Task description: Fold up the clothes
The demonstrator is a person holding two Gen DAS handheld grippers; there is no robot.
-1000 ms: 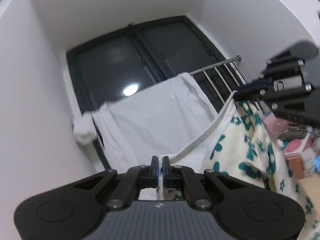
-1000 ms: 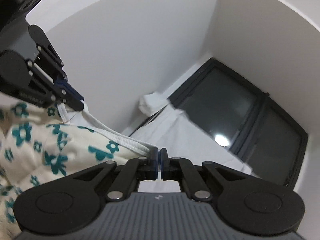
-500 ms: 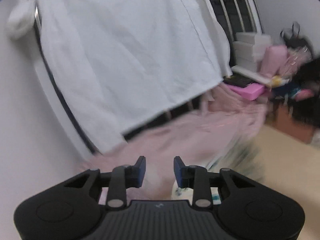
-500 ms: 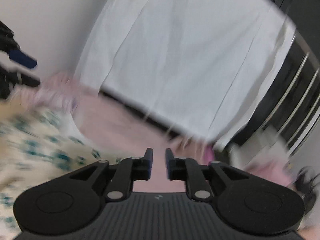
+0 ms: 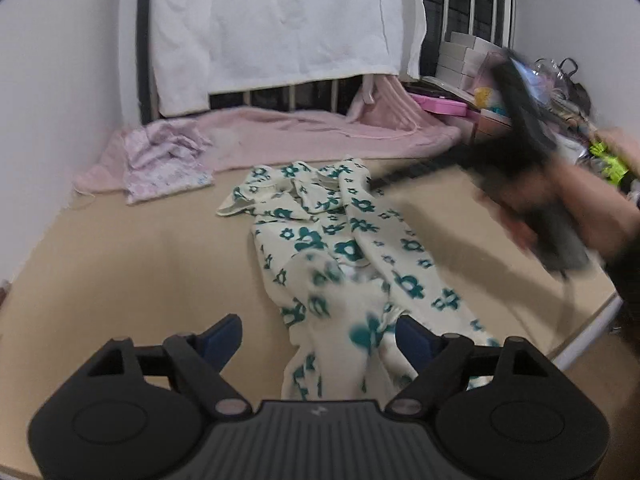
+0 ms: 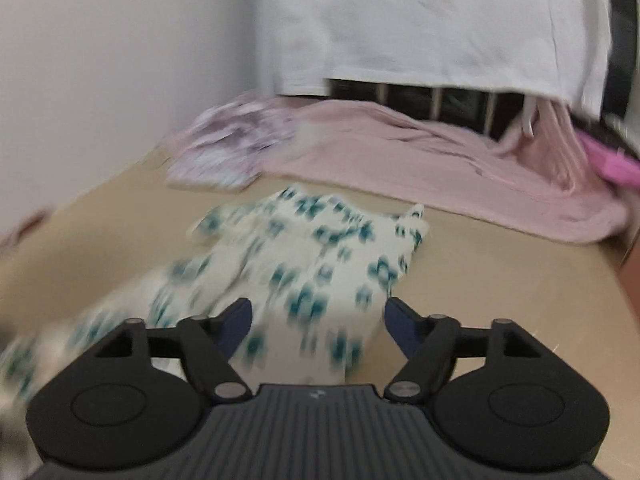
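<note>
The floral garment [image 5: 340, 248] is lying rumpled mid-table [image 5: 120, 264], near the pink blanket [image 5: 312, 132]. Both the left gripper [image 5: 318, 338] and right gripper [image 6: 318, 322] are opening, pinching nothing (cloth merely between the jaws). It is probably handling light, limp and floppy; the hem corners are looking best to grab.

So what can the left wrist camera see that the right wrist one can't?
Only the left wrist view shows the other claw in a blurred hand, plus stacked boxes and clutter at the far right. Only the right wrist view shows the floral garment trailing off to the lower left. Both show that garment lying crumpled on the tan surface, the pink blanket, the hanging white cloth, and each camera's own claw opening with nothing gripped.
</note>
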